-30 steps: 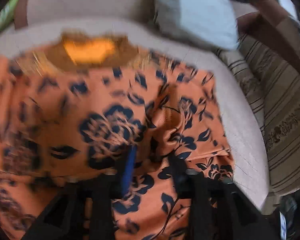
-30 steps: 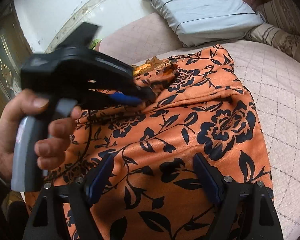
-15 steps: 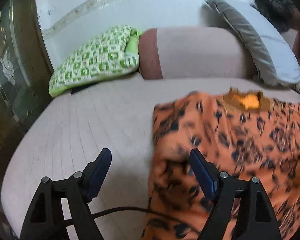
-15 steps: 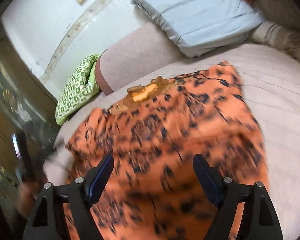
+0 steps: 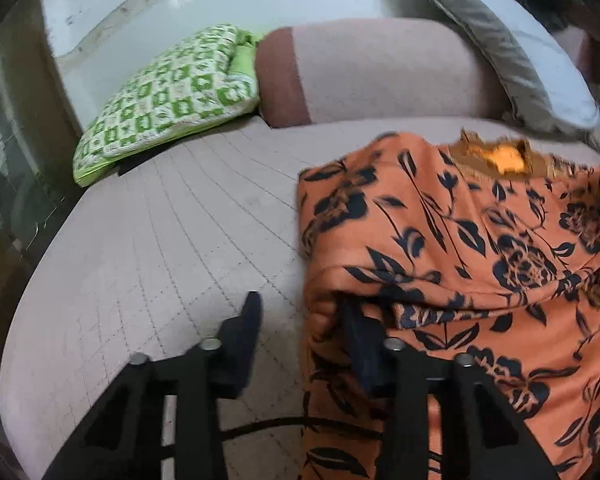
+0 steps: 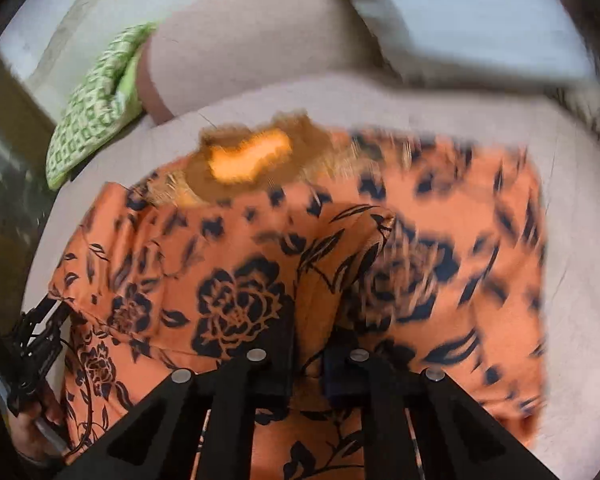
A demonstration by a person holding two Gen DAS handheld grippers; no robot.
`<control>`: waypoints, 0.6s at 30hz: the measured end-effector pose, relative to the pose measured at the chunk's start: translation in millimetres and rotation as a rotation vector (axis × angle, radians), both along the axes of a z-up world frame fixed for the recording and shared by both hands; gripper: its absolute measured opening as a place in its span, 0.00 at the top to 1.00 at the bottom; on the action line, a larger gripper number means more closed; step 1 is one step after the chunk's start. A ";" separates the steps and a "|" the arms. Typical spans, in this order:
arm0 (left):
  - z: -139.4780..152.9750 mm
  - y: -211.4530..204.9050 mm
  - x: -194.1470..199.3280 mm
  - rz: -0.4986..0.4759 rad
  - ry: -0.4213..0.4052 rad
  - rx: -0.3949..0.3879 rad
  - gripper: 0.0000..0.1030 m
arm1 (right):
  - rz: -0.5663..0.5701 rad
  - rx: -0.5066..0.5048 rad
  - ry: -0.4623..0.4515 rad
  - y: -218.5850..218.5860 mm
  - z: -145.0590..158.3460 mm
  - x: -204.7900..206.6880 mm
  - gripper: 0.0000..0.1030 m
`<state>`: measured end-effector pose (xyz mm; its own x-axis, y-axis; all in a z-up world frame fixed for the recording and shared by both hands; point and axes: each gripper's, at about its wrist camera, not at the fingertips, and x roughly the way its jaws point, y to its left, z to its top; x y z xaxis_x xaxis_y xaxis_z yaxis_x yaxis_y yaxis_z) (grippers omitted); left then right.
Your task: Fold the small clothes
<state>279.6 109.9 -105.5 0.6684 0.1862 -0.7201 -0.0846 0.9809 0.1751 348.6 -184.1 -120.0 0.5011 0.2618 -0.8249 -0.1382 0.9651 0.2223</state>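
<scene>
An orange garment with a dark blue flower print (image 5: pixel 480 248) lies on a beige quilted bed (image 5: pixel 160 248), its brown neckline (image 5: pixel 496 156) at the far side. My left gripper (image 5: pixel 300 320) is at the garment's left edge, part open, its right finger tucked under a fold and its left finger on bare bed. In the right wrist view the garment (image 6: pixel 240 300) fills the middle. My right gripper (image 6: pixel 310 344) is shut on a raised pinch of its cloth near the middle. The left gripper (image 6: pixel 36 332) shows at the garment's left edge.
A green checked pillow (image 5: pixel 168 96) lies at the far left of the bed. A beige bolster (image 5: pixel 380 72) and a grey pillow (image 5: pixel 512 48) lie along the far side by a white wall. Bare bed lies left of the garment.
My left gripper let go, swung to the garment's left edge and narrowed there. My right gripper, open a moment ago, has closed on a pinch of cloth near the middle.
</scene>
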 end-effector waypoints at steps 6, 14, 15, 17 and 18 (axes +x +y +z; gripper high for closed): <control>-5.7 -18.0 -3.8 -0.057 0.028 0.005 0.62 | -0.074 -0.137 -0.064 -24.9 22.4 5.2 0.86; -8.1 -11.9 -2.9 0.016 0.073 -0.002 0.61 | -0.110 -0.092 0.040 -48.5 -35.5 -14.4 0.73; -5.9 -9.4 -3.6 0.025 0.074 -0.011 0.61 | -0.128 -0.107 -0.009 -51.0 -23.0 -19.0 0.66; 6.7 -7.3 -10.8 0.033 0.032 -0.016 0.61 | -0.168 -0.112 -0.100 -54.5 0.4 -26.6 0.40; 18.4 -6.9 -17.8 0.036 -0.024 -0.020 0.61 | -0.184 -0.089 -0.156 -54.5 13.0 -32.2 0.32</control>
<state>261.8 103.0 -87.2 0.6784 0.1962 -0.7080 -0.1237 0.9804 0.1532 316.4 -238.6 -107.0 0.6568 0.0846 -0.7493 0.0156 0.9920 0.1256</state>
